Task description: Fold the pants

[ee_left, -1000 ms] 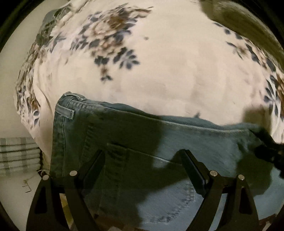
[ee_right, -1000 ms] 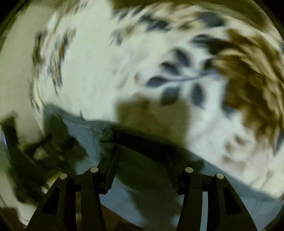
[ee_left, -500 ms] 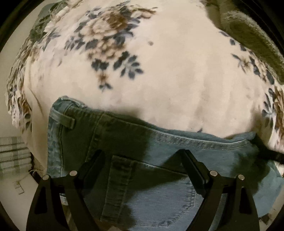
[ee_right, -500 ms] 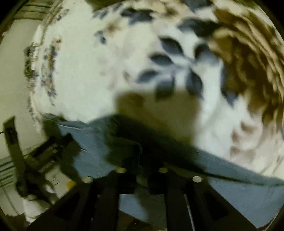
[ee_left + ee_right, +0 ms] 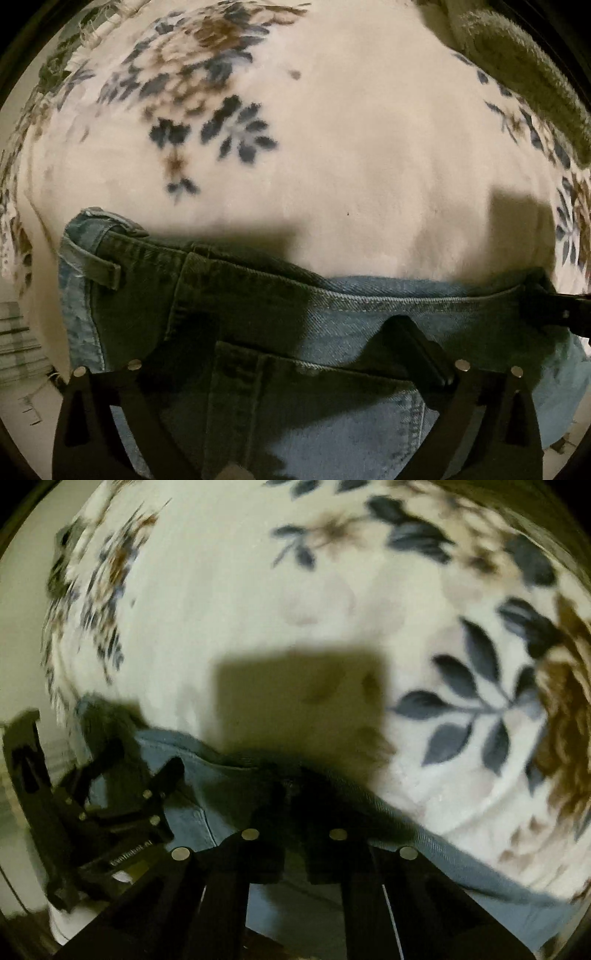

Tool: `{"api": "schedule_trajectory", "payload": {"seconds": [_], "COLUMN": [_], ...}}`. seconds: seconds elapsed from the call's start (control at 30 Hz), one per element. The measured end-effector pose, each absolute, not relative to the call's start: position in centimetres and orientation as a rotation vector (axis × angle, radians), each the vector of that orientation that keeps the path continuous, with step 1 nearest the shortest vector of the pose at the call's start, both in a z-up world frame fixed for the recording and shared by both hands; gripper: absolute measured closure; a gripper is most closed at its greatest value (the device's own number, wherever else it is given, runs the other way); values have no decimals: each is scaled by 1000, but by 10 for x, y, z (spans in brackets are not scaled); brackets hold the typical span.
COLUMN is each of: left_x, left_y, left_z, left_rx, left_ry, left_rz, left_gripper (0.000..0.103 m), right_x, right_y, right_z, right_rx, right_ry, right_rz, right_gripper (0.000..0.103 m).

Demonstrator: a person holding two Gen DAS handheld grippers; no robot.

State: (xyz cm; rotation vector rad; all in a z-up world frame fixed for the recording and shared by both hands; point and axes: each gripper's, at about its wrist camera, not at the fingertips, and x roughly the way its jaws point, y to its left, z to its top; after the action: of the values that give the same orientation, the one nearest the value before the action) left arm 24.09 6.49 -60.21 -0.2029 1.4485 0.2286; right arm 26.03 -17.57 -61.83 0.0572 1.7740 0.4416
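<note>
Blue denim pants (image 5: 332,350) lie on a white floral bedspread (image 5: 332,147), waistband at the left, back pocket facing up. My left gripper (image 5: 295,332) is open, its fingers spread above the pocket area. My right gripper (image 5: 293,794) is shut on the upper edge of the pants (image 5: 229,786); it also shows at the right edge of the left wrist view (image 5: 561,310). The left gripper appears at the left of the right wrist view (image 5: 122,786).
A dark green blanket (image 5: 517,66) lies at the top right of the bed. The bed edge drops off at the left, with a striped mat (image 5: 16,343) on the floor below.
My right gripper closed on the pants' edge. The left gripper stayed open and moved slightly closer over the denim; the pants shifted a little lower in view.
</note>
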Motion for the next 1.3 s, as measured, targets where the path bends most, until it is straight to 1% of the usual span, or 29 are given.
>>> {"api": "schedule_trajectory", "payload": {"seconds": [0.1, 0.2, 0.27, 0.3, 0.33, 0.37, 0.4, 0.43, 0.47, 0.57, 0.67, 0.73, 0.87, 0.9, 1.0, 1.1, 1.23, 1.3], "left_x": [238, 239, 235, 238, 239, 235, 234, 231, 229, 217, 206, 196, 183, 180, 176, 177, 181, 185], "left_y": [68, 67, 72, 72, 68, 57, 49, 34, 18, -43, -110, -172, -274, -290, -352, -404, -435, -439], "left_z": [-605, -604, -597, -589, -578, -565, -554, -540, -530, -509, -508, -513, -535, -540, -563, -583, -616, -627], "left_rx": [-222, -217, -221, -228, -227, -220, -208, -177, -150, -77, -23, 12, 77, 86, 112, 194, 255, 262], "left_ry": [1413, 1424, 1444, 1443, 1437, 1428, 1418, 1408, 1403, 1404, 1445, 1482, 1560, 1573, 1622, 1607, 1657, 1673], "left_rz": [242, 241, 243, 240, 228, 211, 195, 172, 143, 25, -98, -172, -290, -304, -345, -352, -315, -292], "left_gripper": [0, 0, 0, 0, 0, 0, 0, 0, 0, 0, 0, 0, 0, 0, 0, 0, 0, 0], "right_x": [266, 272, 272, 270, 266, 260, 254, 244, 231, 173, 95, 33, -69, -93, -126, -139, -123, -115], "right_y": [-190, -209, -220, -226, -239, -254, -265, -286, -312, -389, -481, -534, -633, -663, -713, -755, -771, -768], "right_z": [-626, -643, -644, -638, -624, -609, -597, -582, -570, -548, -545, -552, -571, -579, -606, -641, -684, -686], "right_rx": [152, 267, 355, 377, 408, 434, 452, 478, 507, 656, 846, 928, 1112, 1168, 1285, 1403, 1495, 1473], "right_ry": [1781, 1819, 1823, 1810, 1758, 1703, 1660, 1607, 1564, 1468, 1378, 1317, 1177, 1125, 1015, 932, 876, 883], "right_rz": [390, 368, 376, 391, 378, 365, 348, 311, 268, 97, -122, -302, -542, -588, -625, -586, -467, -501], "right_gripper": [97, 96, 95, 86, 77, 53, 33, 26, 22, 22, 22, 22, 22, 22, 22, 22, 22, 22]}}
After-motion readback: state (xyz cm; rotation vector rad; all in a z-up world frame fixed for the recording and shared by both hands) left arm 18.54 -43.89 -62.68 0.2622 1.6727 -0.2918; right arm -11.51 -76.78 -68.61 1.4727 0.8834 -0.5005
